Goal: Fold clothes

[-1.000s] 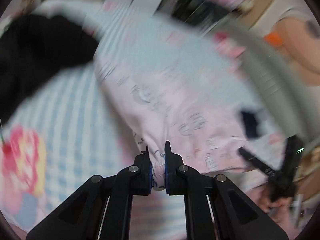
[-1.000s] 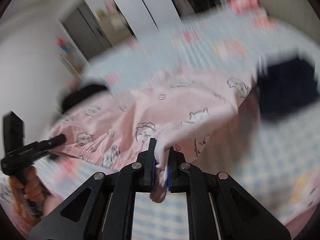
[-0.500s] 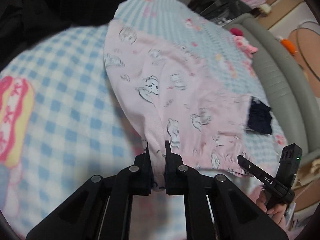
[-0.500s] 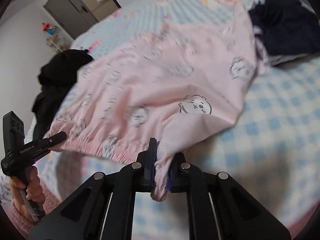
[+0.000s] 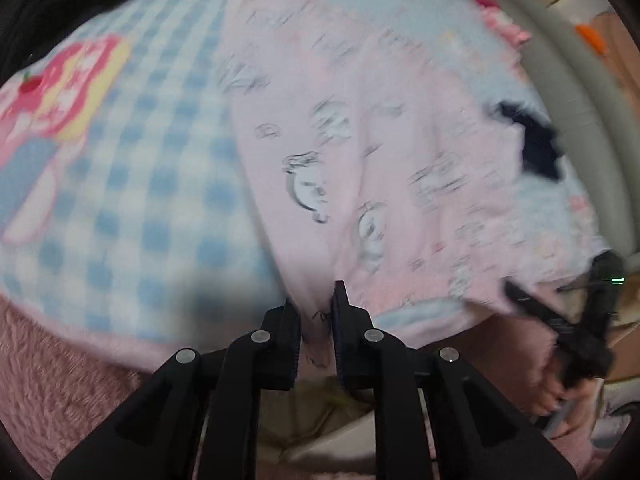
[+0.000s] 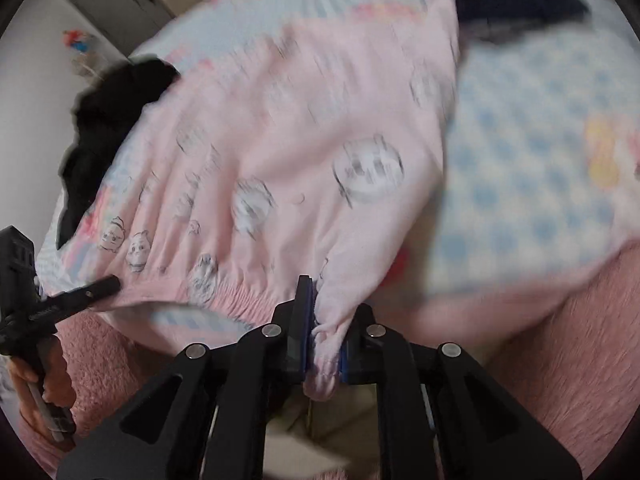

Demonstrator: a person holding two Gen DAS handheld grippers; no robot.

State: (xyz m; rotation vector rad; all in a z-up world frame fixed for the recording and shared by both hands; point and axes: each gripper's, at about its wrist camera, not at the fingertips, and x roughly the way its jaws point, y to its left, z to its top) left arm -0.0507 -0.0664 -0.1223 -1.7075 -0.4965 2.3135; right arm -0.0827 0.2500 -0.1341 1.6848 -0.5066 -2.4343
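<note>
The pink cotton garment printed with small cartoon faces (image 5: 360,152) lies spread over the blue-and-white checked bed cover (image 5: 132,184), its gathered hem at the bed's near edge. The left hand-held gripper (image 5: 316,320) has fabric between its narrowly parted jaws, which have just been opening. The right hand-held gripper (image 6: 324,336), also just easing open, pinches a bunched corner of the hem. Dark clothes (image 6: 108,120) lie at the far edges.

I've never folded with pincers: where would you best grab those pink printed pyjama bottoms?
By the gathered waistband, a corner in each tool, coming from the near edge of the bed. The pink pyjama bottoms lie spread away from that edge, and the thick elastic hem bunches into a firm pinch.
</note>
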